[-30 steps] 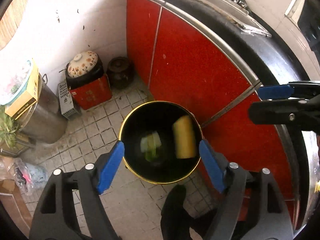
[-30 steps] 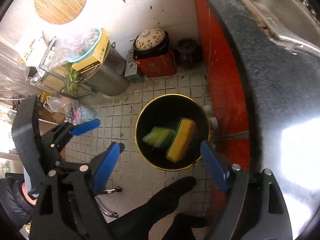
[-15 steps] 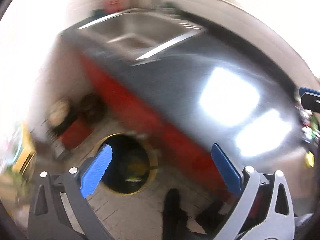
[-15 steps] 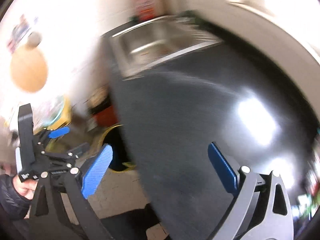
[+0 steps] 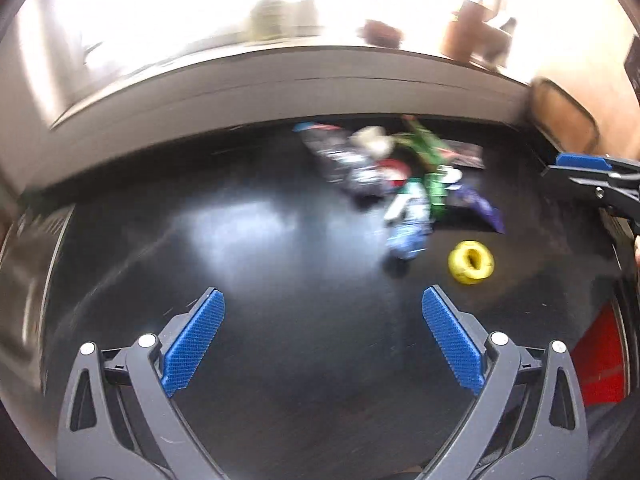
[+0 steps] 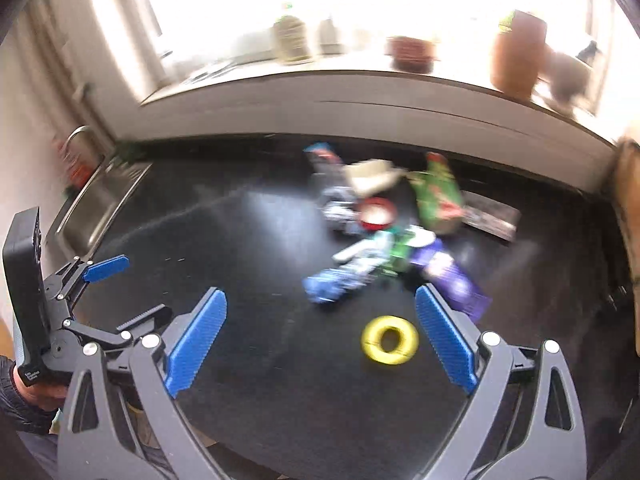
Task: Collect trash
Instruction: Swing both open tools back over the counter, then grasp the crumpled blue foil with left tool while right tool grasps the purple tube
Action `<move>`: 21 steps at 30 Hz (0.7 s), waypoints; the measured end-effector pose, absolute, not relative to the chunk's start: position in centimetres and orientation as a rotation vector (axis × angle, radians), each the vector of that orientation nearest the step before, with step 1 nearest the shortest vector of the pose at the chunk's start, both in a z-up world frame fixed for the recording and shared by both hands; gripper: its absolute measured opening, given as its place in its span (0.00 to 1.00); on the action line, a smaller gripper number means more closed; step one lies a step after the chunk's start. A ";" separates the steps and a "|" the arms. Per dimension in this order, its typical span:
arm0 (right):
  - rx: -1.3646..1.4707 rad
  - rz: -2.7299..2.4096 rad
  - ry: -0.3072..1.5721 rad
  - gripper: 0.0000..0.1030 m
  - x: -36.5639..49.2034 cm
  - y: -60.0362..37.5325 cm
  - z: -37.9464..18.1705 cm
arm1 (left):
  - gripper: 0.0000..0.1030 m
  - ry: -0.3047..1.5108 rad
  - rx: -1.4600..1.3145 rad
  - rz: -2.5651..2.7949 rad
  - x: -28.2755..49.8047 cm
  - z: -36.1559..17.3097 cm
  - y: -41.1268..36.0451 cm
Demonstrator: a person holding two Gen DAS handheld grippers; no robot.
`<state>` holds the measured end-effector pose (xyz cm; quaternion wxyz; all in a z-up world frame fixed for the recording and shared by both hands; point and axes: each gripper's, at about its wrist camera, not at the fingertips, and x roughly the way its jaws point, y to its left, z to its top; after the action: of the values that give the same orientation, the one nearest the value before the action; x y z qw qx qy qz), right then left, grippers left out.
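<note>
Trash pile (image 6: 384,224) lies beyond the empty, wide-open right hand-held gripper (image 6: 320,340).

Both views smeared by motion. Trash heap (image 6: 384,224) on the counter (image 6: 248,240) reads only as colour patches — green, purple, blue, white, red — and no label or wrapper edge resolves; which pieces overlap and which merely touch cannot be told. Yellow ring (image 6: 390,339) soft-edged, material unclear. Sill items (image 6: 516,52) blown out by window glare, shapes only. Sink (image 6: 96,204) partly cut by the left gripper (image 6: 108,292) in the right view. Right gripper (image 5: 592,176) clipped at the left view's edge — only one blue pad and some frame show. Hand (image 6: 36,392) mostly out of frame.
</note>
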<state>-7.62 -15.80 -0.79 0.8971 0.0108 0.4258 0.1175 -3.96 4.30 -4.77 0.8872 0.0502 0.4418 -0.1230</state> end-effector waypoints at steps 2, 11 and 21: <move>0.040 0.232 0.883 0.89 -7.9 -17.8 -1.1 | 0.94 0.924 0.146 -0.299 -3.4 -4.9 2.0; 0.060 0.295 0.912 0.87 -5.2 -20.1 -2.1 | 0.94 0.923 0.248 -0.377 -2.0 -6.7 -3.4; -0.045 0.325 1.028 0.84 0.8 -23.3 -9.1 | 0.93 0.960 0.294 -0.386 3.9 -12.5 -7.1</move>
<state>0.79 -23.31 -9.08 0.8579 -0.0213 0.4894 0.1549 3.94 -7.14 -12.46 0.8589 0.1399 0.4571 -0.1838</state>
